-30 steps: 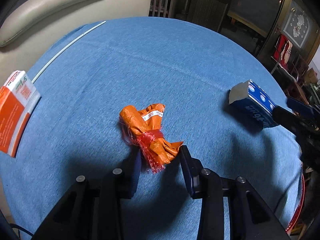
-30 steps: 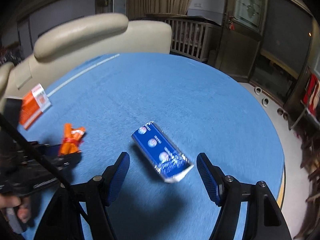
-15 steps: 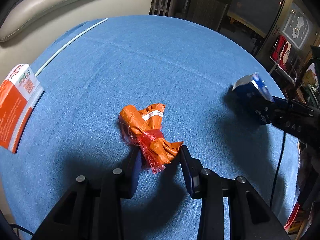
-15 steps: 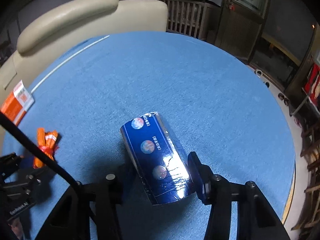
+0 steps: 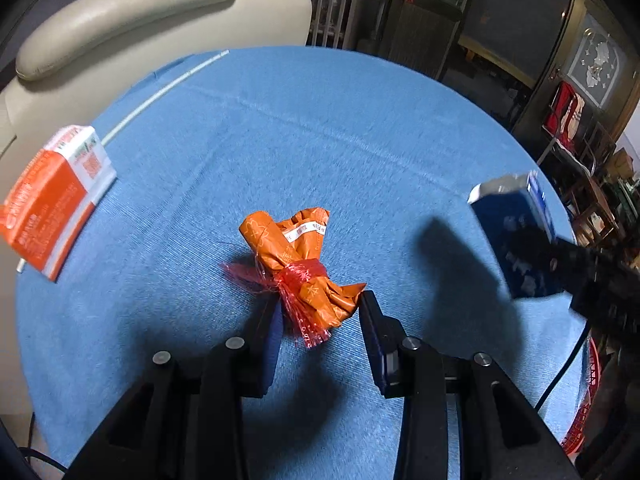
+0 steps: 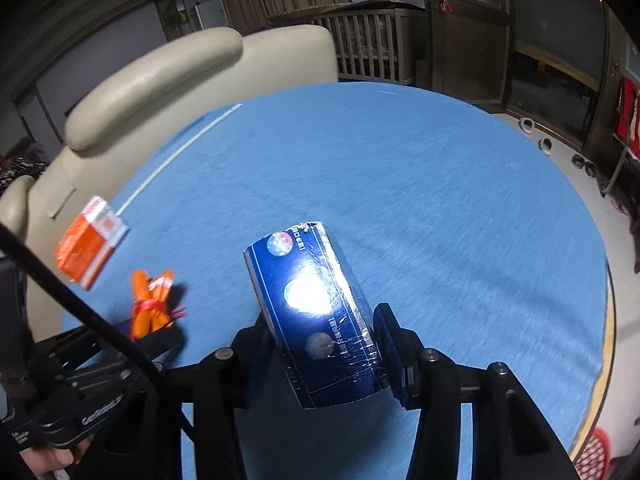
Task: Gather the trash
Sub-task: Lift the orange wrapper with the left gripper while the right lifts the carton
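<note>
My left tongs (image 5: pixel 320 316) pinch the tail of the orange wrapper (image 5: pixel 298 264), which looks lifted just off the blue table (image 5: pixel 320 140), though I can't be sure. My right tongs (image 6: pixel 320 336) are clamped on the blue box (image 6: pixel 316 312), held clear of the table. An orange carton (image 5: pixel 52 200) lies far left of the left tongs.

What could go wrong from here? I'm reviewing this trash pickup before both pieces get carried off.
The left gripper pinches only the crinkled tail of the orange wrapper, so the thin film may slip out. The right gripper clamps the blue box, whose far end sticks out well beyond the fingers and may tilt or swing. The orange carton sits at the table edge, easily knocked off.
</note>
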`<state>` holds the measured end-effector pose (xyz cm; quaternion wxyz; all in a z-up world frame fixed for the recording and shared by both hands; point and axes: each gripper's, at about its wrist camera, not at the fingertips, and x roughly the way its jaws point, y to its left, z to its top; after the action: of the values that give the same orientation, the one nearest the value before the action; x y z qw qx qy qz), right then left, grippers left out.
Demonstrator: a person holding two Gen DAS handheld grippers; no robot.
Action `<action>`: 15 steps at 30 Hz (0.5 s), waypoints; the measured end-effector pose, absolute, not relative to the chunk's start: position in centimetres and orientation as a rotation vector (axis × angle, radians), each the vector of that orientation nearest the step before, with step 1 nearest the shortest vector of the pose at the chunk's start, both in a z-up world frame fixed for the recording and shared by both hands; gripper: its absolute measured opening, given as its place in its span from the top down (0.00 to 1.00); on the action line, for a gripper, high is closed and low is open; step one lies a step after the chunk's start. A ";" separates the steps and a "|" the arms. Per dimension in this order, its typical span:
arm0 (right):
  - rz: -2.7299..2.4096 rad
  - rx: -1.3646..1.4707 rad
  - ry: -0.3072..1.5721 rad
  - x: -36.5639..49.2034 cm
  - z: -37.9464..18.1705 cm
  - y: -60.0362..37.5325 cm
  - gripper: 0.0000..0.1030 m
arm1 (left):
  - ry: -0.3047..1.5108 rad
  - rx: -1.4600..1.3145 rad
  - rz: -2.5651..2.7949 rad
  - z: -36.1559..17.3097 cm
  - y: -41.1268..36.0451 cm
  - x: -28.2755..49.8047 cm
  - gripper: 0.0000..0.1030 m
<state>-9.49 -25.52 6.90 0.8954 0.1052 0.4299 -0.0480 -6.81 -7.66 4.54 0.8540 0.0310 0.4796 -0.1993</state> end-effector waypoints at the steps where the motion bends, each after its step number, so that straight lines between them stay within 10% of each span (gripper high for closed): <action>1: -0.094 0.227 0.885 -10.0 7.0 -25.2 0.50 | 0.999 0.067 -0.418 4.9 -7.6 -7.1 0.62; 15: -0.067 0.385 0.821 -16.9 7.3 -23.9 0.50 | 0.940 0.100 -0.429 6.7 -7.9 -11.1 0.62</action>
<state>-16.88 -23.93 7.33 0.8985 0.1861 0.3963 -0.0323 -11.13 -7.90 6.70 0.8683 0.0478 0.4492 -0.2049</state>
